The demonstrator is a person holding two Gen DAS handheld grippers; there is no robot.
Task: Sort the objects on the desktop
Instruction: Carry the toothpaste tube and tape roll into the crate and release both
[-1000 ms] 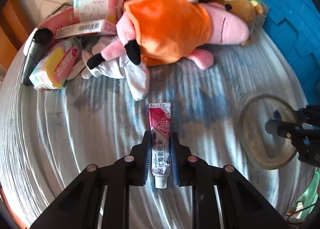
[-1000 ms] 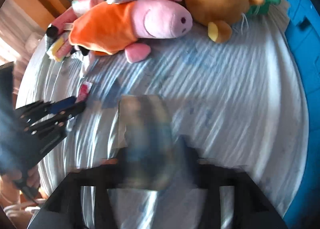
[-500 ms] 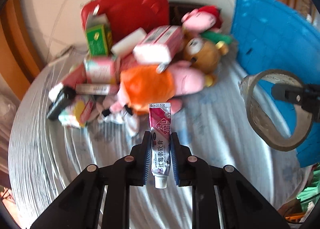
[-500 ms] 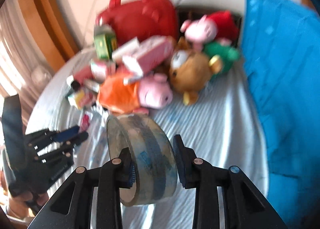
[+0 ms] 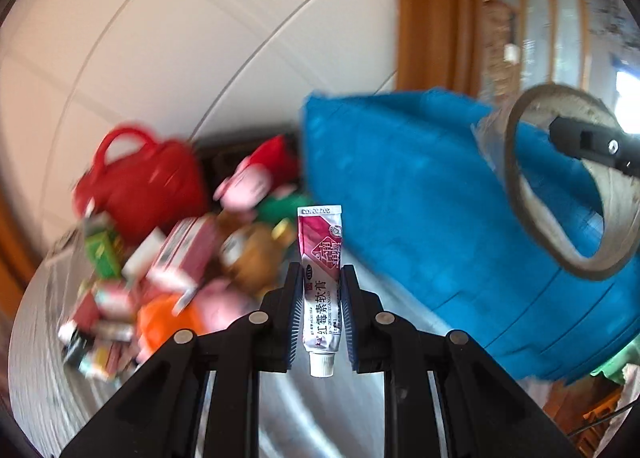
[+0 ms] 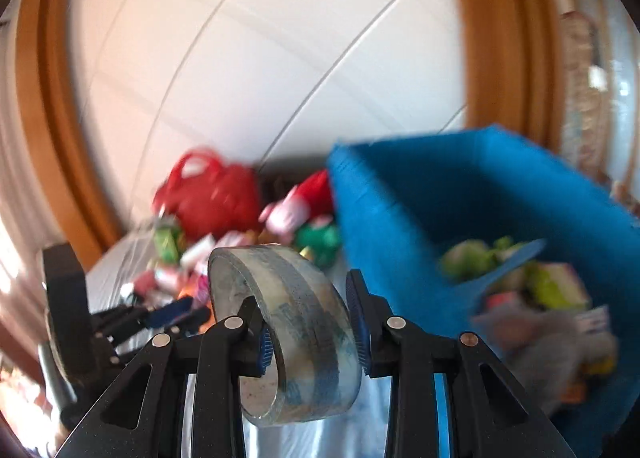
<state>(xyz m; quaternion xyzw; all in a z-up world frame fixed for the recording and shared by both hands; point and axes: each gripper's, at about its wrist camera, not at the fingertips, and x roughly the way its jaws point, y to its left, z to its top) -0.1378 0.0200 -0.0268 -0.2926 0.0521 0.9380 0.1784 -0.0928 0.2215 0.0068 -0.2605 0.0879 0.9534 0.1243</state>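
Jaws of the left gripper [image 5: 320, 308] are clamping an ointment tube [image 5: 321, 290] across its flat body, white cap toward the camera and crimped end pointing away at twelve o'clock, so it is riding clear of the pile, probably for the bin. Its pink-and-white label is carrying Chinese lettering that reads 红霉素软膏, with a digit stamp on the crimp that I cannot make out.

Jaws of the right gripper [image 6: 310, 332] are pinching a roll of clear tape [image 6: 288, 322] through its wall, one finger inside the ring and one outside. No writing is legible on it.

At two o'clock, the blue storage bin [image 6: 400, 225] is sitting open-topped, with sorted items inside. At ten o'clock, the red handbag [image 5: 140, 185] and blurred plush toys [image 5: 248, 185] are waiting on the table.
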